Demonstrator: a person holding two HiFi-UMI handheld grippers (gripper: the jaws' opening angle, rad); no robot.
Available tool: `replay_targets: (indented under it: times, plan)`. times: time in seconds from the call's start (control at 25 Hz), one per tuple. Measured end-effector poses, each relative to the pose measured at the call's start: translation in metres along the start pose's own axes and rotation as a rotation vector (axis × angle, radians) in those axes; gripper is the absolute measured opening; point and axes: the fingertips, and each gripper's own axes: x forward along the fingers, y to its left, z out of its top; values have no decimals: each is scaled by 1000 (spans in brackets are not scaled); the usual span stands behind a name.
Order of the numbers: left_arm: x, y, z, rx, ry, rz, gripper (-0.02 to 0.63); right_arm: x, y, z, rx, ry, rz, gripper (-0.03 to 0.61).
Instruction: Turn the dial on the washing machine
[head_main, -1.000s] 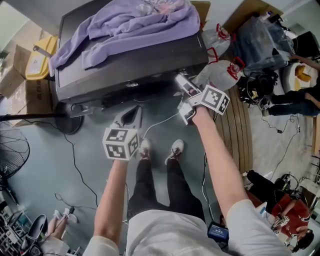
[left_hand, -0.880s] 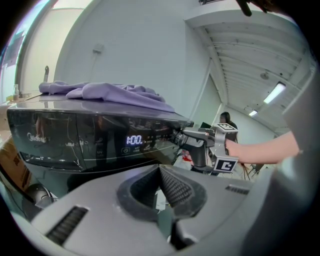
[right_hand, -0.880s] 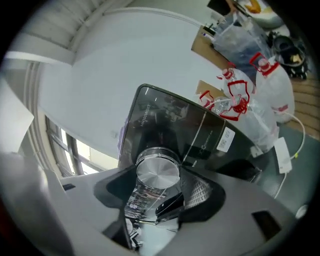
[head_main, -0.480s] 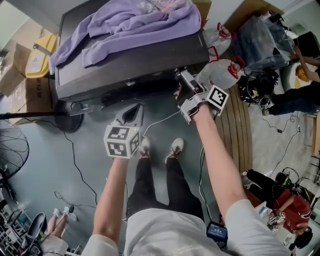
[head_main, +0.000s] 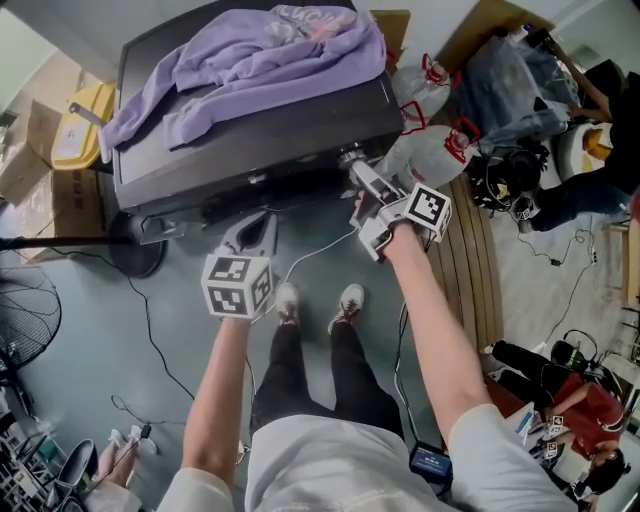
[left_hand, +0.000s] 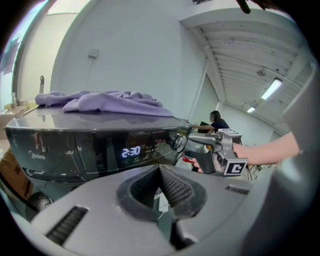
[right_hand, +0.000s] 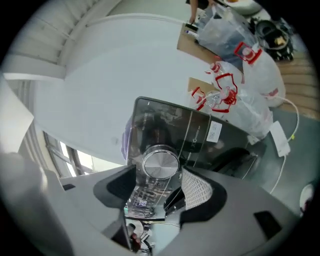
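- Now R gripper (right_hand: 159, 187): jaws wide apart, either side of silver dial (right_hand: 161, 163) at right end of washing machine (head_main: 250, 150) front panel; contact unclear.
- L gripper (left_hand: 161, 186): jaws together, empty, off the machine.
- On top: purple garment (head_main: 260, 55).

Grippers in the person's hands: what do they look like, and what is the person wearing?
The left gripper and right gripper are both grey plastic. Each has two jaws lined with textured pads and carries a white cube printed with black square markers. The person wears a light grey short-sleeved T-shirt, black trousers and white shoes.
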Motion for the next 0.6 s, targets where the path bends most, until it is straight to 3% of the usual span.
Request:
replay_targets:
  times: [0.08,0.2,0.36,0.6]
  plan:
    - [-2,-1,10,13,-7,-4,14,-12,11,3,-96,23,-31,281]
    - [-6,-1,29,34,-28,-9,14,-33,35,10,-332,67,-89,274]
    - [-12,1,57,60,-60,-7,14,-63,68,27,-688,76,-184,49]
    - [-23,-9,106,143,-136,-21,14,-100,138,40,-1082,70,-225,14]
